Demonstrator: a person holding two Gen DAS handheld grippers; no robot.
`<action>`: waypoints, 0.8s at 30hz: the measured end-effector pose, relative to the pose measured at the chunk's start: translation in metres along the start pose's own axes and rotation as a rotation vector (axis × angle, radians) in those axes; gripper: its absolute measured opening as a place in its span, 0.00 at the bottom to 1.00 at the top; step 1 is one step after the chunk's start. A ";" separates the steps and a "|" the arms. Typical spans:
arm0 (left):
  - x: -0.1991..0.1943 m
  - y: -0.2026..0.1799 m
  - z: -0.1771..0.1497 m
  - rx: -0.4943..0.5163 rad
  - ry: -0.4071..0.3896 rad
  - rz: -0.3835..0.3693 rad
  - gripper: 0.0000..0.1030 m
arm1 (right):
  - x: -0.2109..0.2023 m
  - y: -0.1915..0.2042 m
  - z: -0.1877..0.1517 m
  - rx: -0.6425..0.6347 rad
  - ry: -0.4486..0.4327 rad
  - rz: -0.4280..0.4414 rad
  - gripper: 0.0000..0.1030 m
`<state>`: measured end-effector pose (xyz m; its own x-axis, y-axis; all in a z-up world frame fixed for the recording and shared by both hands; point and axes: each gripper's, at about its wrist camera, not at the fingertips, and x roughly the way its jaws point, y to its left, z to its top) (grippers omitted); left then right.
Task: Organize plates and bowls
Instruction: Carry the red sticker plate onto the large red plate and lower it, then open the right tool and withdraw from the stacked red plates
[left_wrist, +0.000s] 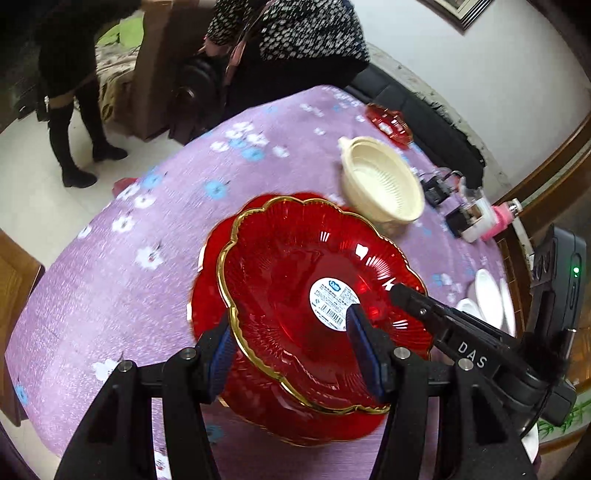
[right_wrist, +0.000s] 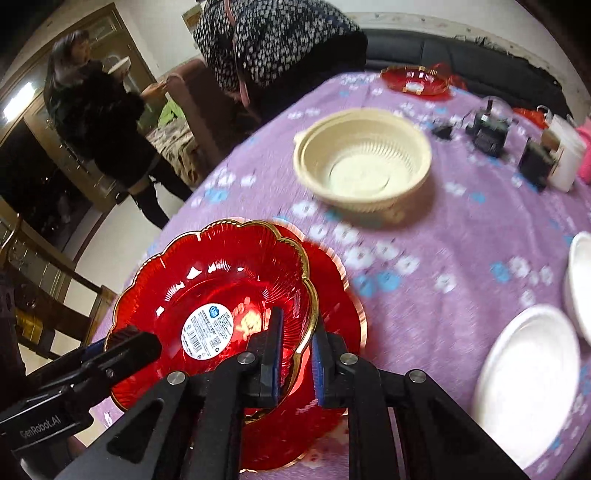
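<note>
A red scalloped glass bowl with a gold rim and a white label (left_wrist: 314, 280) (right_wrist: 221, 295) sits tilted over a second red plate (left_wrist: 207, 302) (right_wrist: 332, 295) on the purple tablecloth. My left gripper (left_wrist: 291, 343) is open, its fingers straddling the bowl's near rim, one outside and one inside. My right gripper (right_wrist: 297, 354) is narrowly closed on the bowl's right rim, one pad inside and one outside. It shows in the left wrist view as a black finger (left_wrist: 410, 299) over the bowl. A cream colander bowl (left_wrist: 384, 181) (right_wrist: 365, 162) stands beyond.
Another red plate (left_wrist: 389, 123) (right_wrist: 415, 79) lies at the far edge. White plates (right_wrist: 524, 384) (left_wrist: 487, 299) lie to the right. Small black devices (right_wrist: 487, 129) and a white and pink container (left_wrist: 487, 218) stand at the back right. Two people stand beyond the table. A wooden chair (left_wrist: 14, 280) is at the left.
</note>
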<state>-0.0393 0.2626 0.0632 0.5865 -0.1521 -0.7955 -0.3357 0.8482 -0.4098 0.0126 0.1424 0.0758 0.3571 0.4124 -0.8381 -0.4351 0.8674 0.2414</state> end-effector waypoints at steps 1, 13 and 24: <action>0.002 0.004 -0.003 0.000 0.007 0.004 0.56 | 0.006 0.001 -0.003 0.003 0.009 -0.005 0.15; 0.005 -0.009 -0.009 0.084 -0.030 0.049 0.56 | 0.020 -0.003 -0.017 0.012 -0.033 -0.084 0.23; -0.015 -0.004 -0.002 0.079 -0.070 0.050 0.64 | 0.018 0.010 -0.020 -0.059 -0.123 -0.168 0.34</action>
<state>-0.0479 0.2606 0.0758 0.6213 -0.0757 -0.7799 -0.3081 0.8916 -0.3319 -0.0022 0.1532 0.0528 0.5254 0.2975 -0.7971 -0.4072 0.9105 0.0714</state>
